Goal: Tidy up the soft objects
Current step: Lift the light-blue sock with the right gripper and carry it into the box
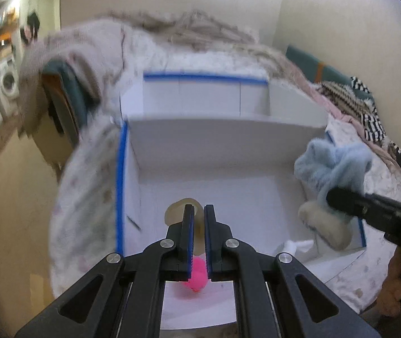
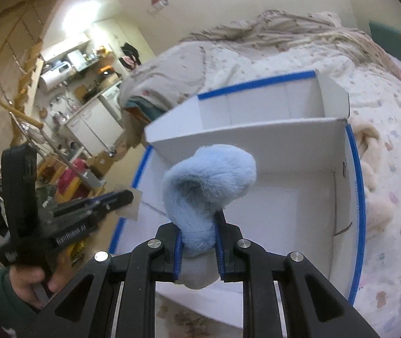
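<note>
A white cardboard box (image 1: 200, 138) with blue tape on its rims lies open on the bed; it also shows in the right wrist view (image 2: 284, 138). My left gripper (image 1: 199, 211) is shut on a beige soft piece (image 1: 175, 211) with a pink part (image 1: 197, 277) low between the fingers, held over the box's near compartment. My right gripper (image 2: 199, 225) is shut on a light blue fluffy toy (image 2: 208, 180), held above the box. In the left wrist view the blue toy (image 1: 335, 166) and right gripper (image 1: 369, 205) hang at the box's right edge.
A cream fluffy object (image 2: 374, 186) lies on the bed just outside the box's right wall. The bed has a floral quilt (image 2: 383, 98) and a rumpled blanket (image 1: 200, 33). Striped fabric (image 1: 366, 107) lies at far right. A kitchen area (image 2: 73, 84) is beyond the bed.
</note>
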{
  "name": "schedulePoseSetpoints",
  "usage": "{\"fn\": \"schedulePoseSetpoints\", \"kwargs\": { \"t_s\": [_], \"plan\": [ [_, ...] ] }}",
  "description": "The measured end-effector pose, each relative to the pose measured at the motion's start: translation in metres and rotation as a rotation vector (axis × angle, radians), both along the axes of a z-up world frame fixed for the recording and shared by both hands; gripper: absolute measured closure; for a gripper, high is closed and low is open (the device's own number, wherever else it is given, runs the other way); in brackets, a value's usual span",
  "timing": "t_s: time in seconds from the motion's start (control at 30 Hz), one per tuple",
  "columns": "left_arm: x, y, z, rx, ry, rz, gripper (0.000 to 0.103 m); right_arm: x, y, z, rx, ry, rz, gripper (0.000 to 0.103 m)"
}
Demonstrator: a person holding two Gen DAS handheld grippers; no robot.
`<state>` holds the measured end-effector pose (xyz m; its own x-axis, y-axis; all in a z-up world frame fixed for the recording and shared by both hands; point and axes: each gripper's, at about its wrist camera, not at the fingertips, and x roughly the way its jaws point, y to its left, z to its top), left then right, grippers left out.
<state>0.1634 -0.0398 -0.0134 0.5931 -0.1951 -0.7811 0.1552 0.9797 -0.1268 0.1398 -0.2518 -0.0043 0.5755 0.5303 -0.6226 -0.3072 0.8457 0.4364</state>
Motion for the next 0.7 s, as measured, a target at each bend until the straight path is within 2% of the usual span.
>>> {"fn": "schedulePoseSetpoints", "kwargs": {
  "t_s": [0.07,0.1,0.27,0.37,0.5,0.7],
  "plan": [
    [0.006,0.004,-0.014,-0.063,0.086,0.018,0.097,0.007,0.001,-0.009,-0.016,0.024,-0.012,0.082],
    [0.007,0.004,-0.017,-0.075,0.098,0.013,0.097,0.009,0.002,-0.014,-0.026,0.036,-0.016,0.082],
    [0.011,-0.002,-0.02,-0.001,0.082,-0.003,0.097,0.013,0.012,-0.035,-0.107,0.101,-0.029,0.082],
    [0.015,-0.001,-0.025,0.016,0.101,0.012,0.097,0.018,0.02,-0.048,-0.187,0.153,-0.041,0.082],
    [0.015,-0.002,-0.036,0.077,0.115,0.014,0.097,0.023,0.026,-0.067,-0.308,0.219,-0.068,0.082],
    [0.015,-0.006,-0.044,0.113,0.131,-0.014,0.097,0.028,0.023,-0.071,-0.424,0.184,-0.118,0.082]
  ]
}}
